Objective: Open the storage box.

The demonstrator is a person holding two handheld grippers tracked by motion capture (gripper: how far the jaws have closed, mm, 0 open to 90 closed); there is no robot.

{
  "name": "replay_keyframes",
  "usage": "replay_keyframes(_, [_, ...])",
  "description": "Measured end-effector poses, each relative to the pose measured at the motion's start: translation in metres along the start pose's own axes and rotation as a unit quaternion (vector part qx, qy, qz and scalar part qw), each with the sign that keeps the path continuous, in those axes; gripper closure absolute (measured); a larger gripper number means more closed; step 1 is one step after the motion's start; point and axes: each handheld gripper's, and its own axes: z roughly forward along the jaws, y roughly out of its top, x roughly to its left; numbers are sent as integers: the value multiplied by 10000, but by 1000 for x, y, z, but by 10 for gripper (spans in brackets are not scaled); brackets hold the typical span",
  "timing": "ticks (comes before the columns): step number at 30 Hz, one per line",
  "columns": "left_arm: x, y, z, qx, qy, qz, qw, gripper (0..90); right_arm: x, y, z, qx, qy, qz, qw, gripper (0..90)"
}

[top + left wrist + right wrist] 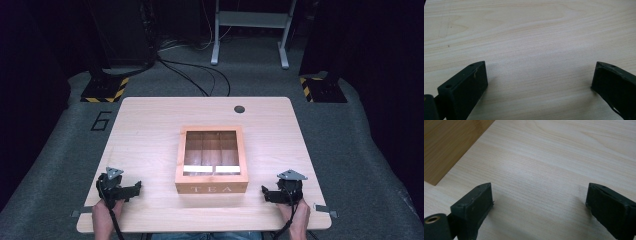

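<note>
A wooden box marked TEA (211, 159), with a clear window in its lid, sits shut at the middle of the table; its brown side (447, 147) shows in the right gripper view. My left gripper (134, 189) rests near the front left of the table, jaws pointing toward the box. In the left gripper view the left gripper (539, 75) stands wide open over bare wood. My right gripper (266, 194) rests at the front right, pointing toward the box. The right gripper (539, 195) is open too, with nothing between its jaws.
The light wooden table (150, 125) has a round dark hole (239, 109) near its far edge. Beyond it lie grey carpet, cables (200, 75), a metal stand's legs (250, 35) and yellow-black striped bases (105, 90).
</note>
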Motion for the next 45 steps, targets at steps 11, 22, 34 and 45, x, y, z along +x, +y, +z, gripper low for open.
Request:
replay_keyframes(11, [0,0,0,13,0,6,10000,2,22,14,-22,-444,591,-3,9973,0])
replay_keyframes(22, [0,0,0,8,1,1,10000,1,69,32,-27,-820,998,-461,9905,69])
replay_keyframes(34, [0,0,0,22,-9,6,10000,1,84,36,-23,-977,1001,-664,9879,253])
replay_keyframes(45, [0,0,0,8,1,2,10000,2,86,35,-23,-1017,1074,-714,9864,365])
